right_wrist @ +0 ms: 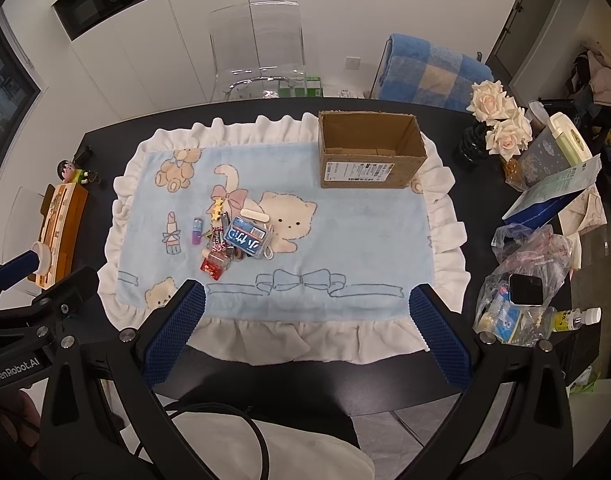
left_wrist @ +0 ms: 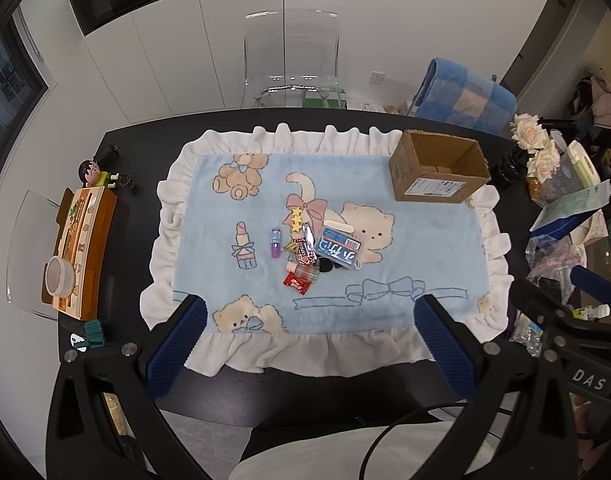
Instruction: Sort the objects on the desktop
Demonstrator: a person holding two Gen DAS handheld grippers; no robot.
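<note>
A pile of small objects lies mid-mat on a blue cartoon mat (left_wrist: 425, 248): a blue card case (left_wrist: 338, 249), a purple tube (left_wrist: 275, 243), a red snack packet (left_wrist: 297, 282), a star hair clip (left_wrist: 296, 219). The pile also shows in the right wrist view: card case (right_wrist: 249, 239), purple tube (right_wrist: 196, 231). An open cardboard box (left_wrist: 439, 166) (right_wrist: 369, 150) stands at the mat's far right corner. My left gripper (left_wrist: 311, 310) is open and empty above the mat's near edge. My right gripper (right_wrist: 305, 296) is open and empty, near the same edge.
An orange box (left_wrist: 83, 248) with a white jar (left_wrist: 59, 276) sits on the black table's left side. Right of the mat are clear plastic bags (right_wrist: 521, 288), a small bottle (right_wrist: 577, 318), roses in a dark vase (right_wrist: 497, 120) and a blue pouch (right_wrist: 545, 200). A clear chair (left_wrist: 291, 60) stands behind.
</note>
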